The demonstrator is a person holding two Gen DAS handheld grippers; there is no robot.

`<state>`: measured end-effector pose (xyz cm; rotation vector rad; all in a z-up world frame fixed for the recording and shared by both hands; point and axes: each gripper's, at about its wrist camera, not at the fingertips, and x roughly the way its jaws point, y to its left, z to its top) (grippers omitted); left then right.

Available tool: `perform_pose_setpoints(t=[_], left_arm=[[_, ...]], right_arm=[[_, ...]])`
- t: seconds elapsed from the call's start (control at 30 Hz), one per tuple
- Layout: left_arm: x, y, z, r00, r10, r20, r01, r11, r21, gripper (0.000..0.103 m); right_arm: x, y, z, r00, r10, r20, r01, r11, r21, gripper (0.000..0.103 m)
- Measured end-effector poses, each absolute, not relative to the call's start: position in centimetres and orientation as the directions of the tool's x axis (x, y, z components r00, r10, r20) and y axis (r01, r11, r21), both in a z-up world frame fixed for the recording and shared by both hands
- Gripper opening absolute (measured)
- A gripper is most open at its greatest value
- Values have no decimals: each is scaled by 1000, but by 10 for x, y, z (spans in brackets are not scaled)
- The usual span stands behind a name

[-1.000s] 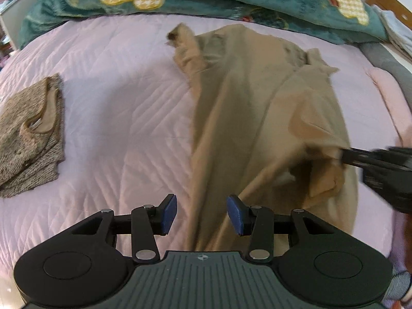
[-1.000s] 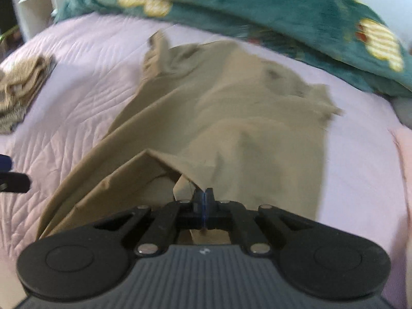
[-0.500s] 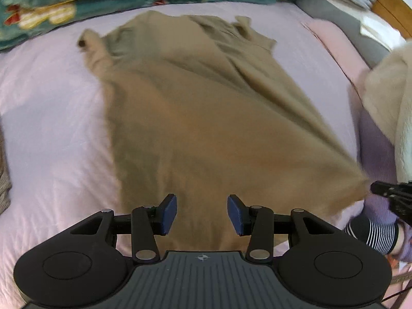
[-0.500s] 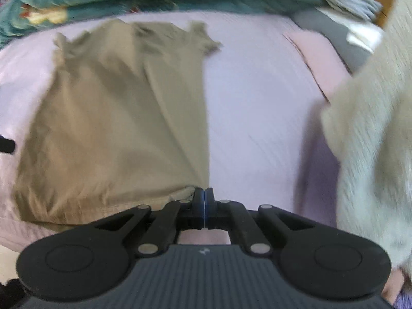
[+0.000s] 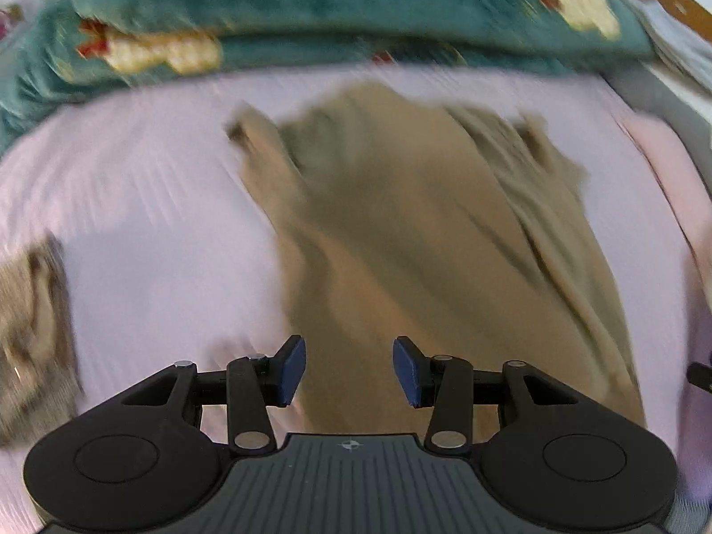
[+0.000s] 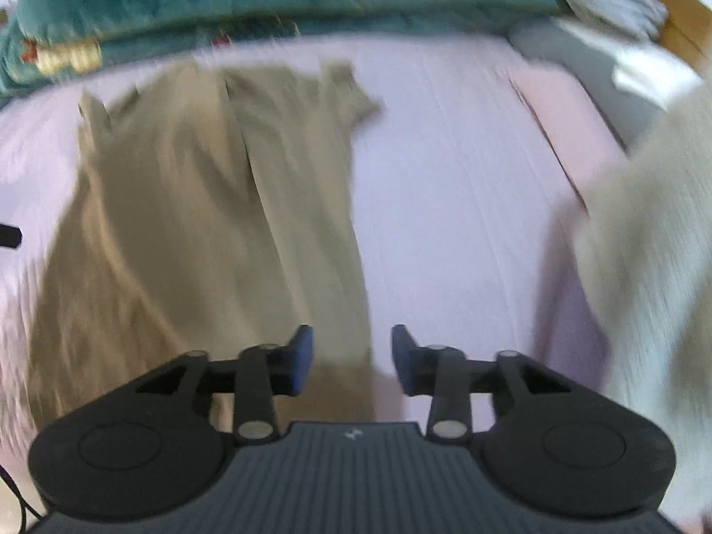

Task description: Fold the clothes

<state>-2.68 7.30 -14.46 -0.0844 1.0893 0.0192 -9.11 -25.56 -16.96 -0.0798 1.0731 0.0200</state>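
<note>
The khaki cotton shirt (image 5: 414, 240) lies spread on the pink quilted bed (image 5: 147, 222), long axis running away from both released claws, left claw (image 5: 349, 371) over its hem, right claw (image 6: 351, 360) at its right edge.

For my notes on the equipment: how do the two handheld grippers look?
Both look identical. The left gripper and right gripper have black linkage arms with silver pivot pins, blue pads on the jaws, two round black discs, and a ribbed dark grey body with a small emblem.
</note>
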Motion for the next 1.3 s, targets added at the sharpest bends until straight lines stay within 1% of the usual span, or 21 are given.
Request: perform_pose_setpoints(t=[0.07, 0.17, 0.23, 0.33, 0.47, 0.6, 0.63, 0.67, 0.7, 0.73, 0.77, 0.87, 1.03, 1.07, 1.17, 1.3], left_arm=[[3, 85, -139, 494, 21, -869, -99, 995, -32, 47], [53, 107, -138, 525, 84, -847, -137, 990, 13, 49], [90, 120, -146, 526, 105, -844, -153, 988, 27, 50], [143, 133, -166, 512, 132, -849, -172, 984, 49, 50], [188, 146, -198, 486, 97, -869, -188, 982, 4, 51], [222, 145, -228, 448, 74, -891, -187, 982, -13, 53], [226, 145, -237, 433, 80, -898, -182, 983, 0, 49], [228, 144, -243, 431, 80, -899, -172, 985, 6, 31], [231, 144, -249, 428, 80, -900, -163, 987, 11, 15], [231, 145, -252, 426, 78, -901, -164, 987, 8, 6], [230, 148, -250, 439, 76, -895, -173, 985, -1, 3], [226, 157, -245, 479, 71, -875, -202, 979, -31, 3], [206, 171, -213, 549, 81, -832, -213, 976, -45, 3], [200, 175, -206, 556, 98, -826, -226, 973, -36, 3], [193, 201, -196, 531, 148, -834, -321, 947, -36, 3], [173, 230, -208, 436, 231, -870, -437, 899, 19, 3]], right_arm=[[-62, -243, -167, 515, 5, -857, -89, 995, -48, 48], [-19, -223, -164, 568, 49, -822, -140, 989, -38, 48], [5, -206, -167, 583, 79, -808, -173, 985, -28, 49], [38, -189, -177, 579, 87, -811, -189, 981, -29, 49], [78, -183, -191, 573, 79, -816, -193, 980, -40, 49], [97, -178, -198, 560, 87, -824, -206, 978, -37, 49], [99, -176, -199, 556, 92, -826, -208, 978, -31, 49], [100, -173, -201, 551, 97, -829, -210, 977, -25, 50], [102, -171, -202, 546, 102, -832, -212, 977, -19, 50], [104, -168, -203, 541, 107, -834, -214, 977, -13, 50], [106, -166, -205, 536, 112, -837, -216, 976, -7, 50], [111, -158, -209, 522, 127, -844, -221, 975, 11, 51], [120, -146, -215, 497, 153, -854, -229, 972, 40, 51], [122, -142, -216, 494, 159, -855, -234, 971, 46, 51], [128, -128, -214, 492, 186, -851, -255, 965, 63, 51], [134, -111, -217, 485, 205, -850, -274, 959, 75, 51]])
